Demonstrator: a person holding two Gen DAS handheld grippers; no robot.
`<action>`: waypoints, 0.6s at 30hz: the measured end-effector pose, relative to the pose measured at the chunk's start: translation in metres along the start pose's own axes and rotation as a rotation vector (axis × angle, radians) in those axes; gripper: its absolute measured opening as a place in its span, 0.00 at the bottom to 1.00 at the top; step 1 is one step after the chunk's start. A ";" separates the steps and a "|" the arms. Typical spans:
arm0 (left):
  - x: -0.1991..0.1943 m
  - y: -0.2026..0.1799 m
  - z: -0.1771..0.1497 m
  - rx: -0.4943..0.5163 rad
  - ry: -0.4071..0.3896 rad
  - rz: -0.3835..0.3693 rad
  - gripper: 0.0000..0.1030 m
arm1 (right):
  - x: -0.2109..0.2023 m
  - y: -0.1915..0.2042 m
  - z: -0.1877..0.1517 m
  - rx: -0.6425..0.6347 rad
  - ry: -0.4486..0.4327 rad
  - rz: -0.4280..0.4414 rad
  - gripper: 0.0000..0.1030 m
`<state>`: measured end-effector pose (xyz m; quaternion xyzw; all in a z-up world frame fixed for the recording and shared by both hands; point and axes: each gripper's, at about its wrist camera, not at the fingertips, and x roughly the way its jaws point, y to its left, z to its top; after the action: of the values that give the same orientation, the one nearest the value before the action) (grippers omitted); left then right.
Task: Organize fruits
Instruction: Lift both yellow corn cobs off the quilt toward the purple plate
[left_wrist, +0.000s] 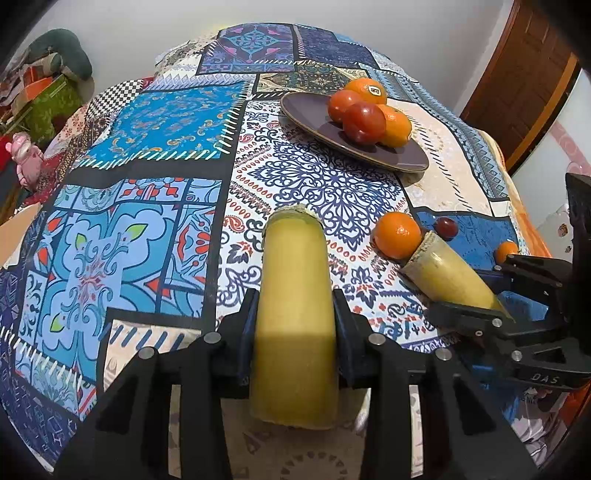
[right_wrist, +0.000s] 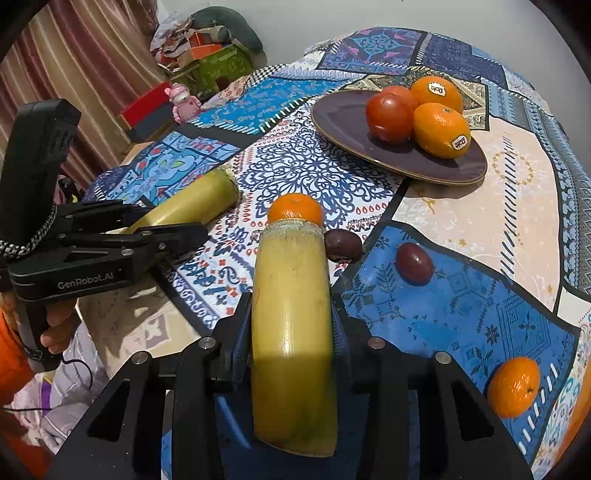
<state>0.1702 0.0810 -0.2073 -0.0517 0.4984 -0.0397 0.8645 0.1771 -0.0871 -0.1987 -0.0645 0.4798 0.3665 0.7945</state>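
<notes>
My left gripper (left_wrist: 295, 317) is shut on a yellow-green sugarcane piece (left_wrist: 293, 295) held above the patterned tablecloth. My right gripper (right_wrist: 293, 314) is shut on a second sugarcane piece (right_wrist: 291, 314). Each gripper shows in the other's view: the right one (left_wrist: 476, 314) with its cane (left_wrist: 450, 277), the left one (right_wrist: 162, 229) with its cane (right_wrist: 192, 203). A purple plate (right_wrist: 343, 114) at the far side holds two oranges (right_wrist: 441, 129) and two tomatoes (right_wrist: 388, 116). The plate also shows in the left wrist view (left_wrist: 306, 110).
Loose on the cloth are an orange (right_wrist: 295, 208) just beyond the right cane's tip, another orange (right_wrist: 513, 386) near the right edge, and two dark plums (right_wrist: 413, 263) (right_wrist: 343, 245). Boxes and a pink toy (right_wrist: 181, 99) stand beyond the table's left side.
</notes>
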 end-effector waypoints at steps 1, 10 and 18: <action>-0.002 -0.001 -0.002 0.003 -0.002 0.004 0.37 | -0.004 0.000 -0.001 0.008 -0.009 0.005 0.35; -0.023 -0.002 0.000 -0.005 -0.038 0.007 0.37 | -0.038 -0.001 0.008 0.026 -0.107 -0.008 0.35; -0.033 -0.004 0.020 0.018 -0.072 0.011 0.36 | -0.051 -0.008 0.038 0.054 -0.191 -0.035 0.35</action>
<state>0.1705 0.0817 -0.1685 -0.0426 0.4670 -0.0374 0.8824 0.1956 -0.1025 -0.1398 -0.0161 0.4105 0.3439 0.8444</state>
